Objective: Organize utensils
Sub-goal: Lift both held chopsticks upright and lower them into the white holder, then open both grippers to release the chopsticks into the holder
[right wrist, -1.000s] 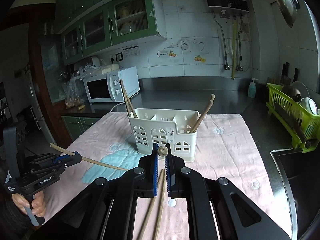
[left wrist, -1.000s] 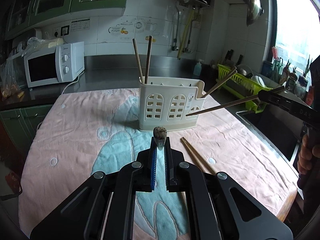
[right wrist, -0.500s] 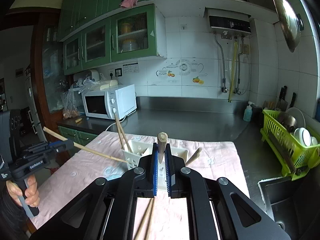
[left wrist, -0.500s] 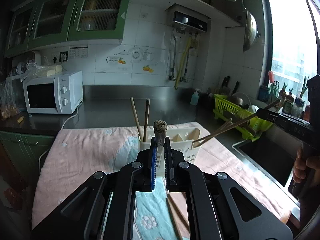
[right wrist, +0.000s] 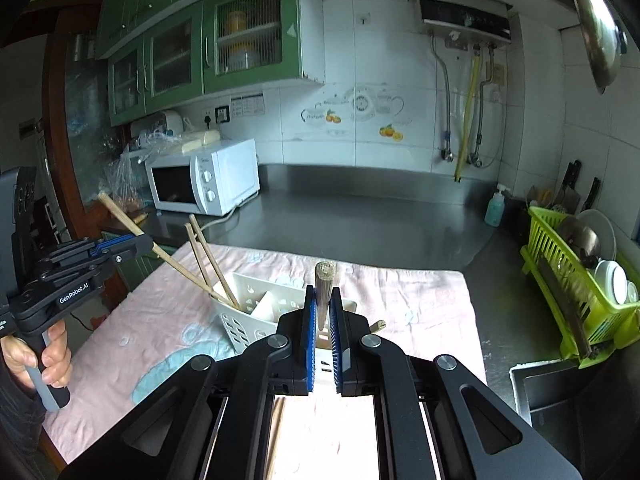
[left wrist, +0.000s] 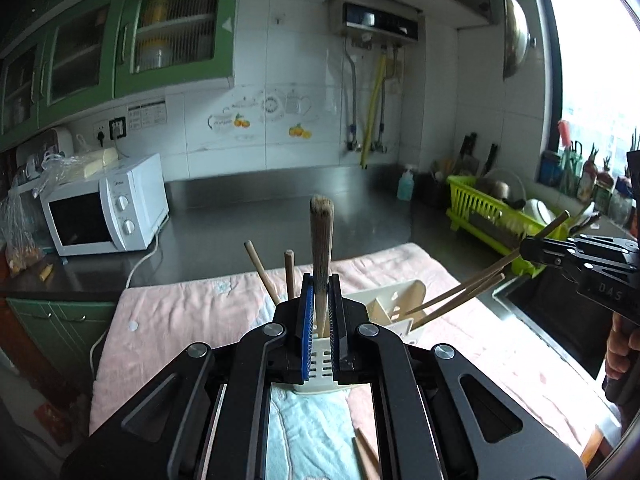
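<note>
Chopstick, wooden, in our left gripper [left wrist: 320, 320], pinched tight, slants tip-down into the white slotted plastic holder's [right wrist: 256, 312] left compartment; right gripper [right wrist: 325, 332] pinches another chopstick [right wrist: 322, 300] aimed at the right end. Both hover near above.

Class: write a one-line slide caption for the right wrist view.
Both tongs lower chopsticks into the white utensil holder.

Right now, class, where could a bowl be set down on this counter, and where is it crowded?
Bare steel counter lies between the microwave and the soap bottle. The pink cloth is bare right of the caddy. It is crowded at the dish rack and around the caddy, where both grippers hold chopsticks.
</note>
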A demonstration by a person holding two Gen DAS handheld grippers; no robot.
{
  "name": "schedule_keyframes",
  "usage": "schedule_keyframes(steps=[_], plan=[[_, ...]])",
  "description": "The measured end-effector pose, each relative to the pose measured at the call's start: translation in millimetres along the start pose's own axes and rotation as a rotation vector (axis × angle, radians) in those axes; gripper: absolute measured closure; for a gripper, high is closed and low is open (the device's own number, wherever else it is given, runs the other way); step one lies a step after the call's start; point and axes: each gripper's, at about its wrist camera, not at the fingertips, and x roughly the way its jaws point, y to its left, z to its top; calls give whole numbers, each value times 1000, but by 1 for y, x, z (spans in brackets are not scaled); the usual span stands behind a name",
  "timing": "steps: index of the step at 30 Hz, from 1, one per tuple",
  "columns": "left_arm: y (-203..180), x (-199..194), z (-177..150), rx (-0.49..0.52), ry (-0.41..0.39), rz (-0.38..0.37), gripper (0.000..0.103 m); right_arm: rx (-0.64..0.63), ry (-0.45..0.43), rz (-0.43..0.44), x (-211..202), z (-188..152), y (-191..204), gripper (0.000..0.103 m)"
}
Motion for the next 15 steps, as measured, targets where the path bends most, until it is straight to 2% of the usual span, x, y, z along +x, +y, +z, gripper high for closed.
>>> schedule_keyframes(steps=[8,15], plan=[[3,31,3,-4,67,22,97,-2,95,-4,43,2,-2,97],[4,36,1,-3,70,17,94,22,106,2,57,-1,-4,96]])
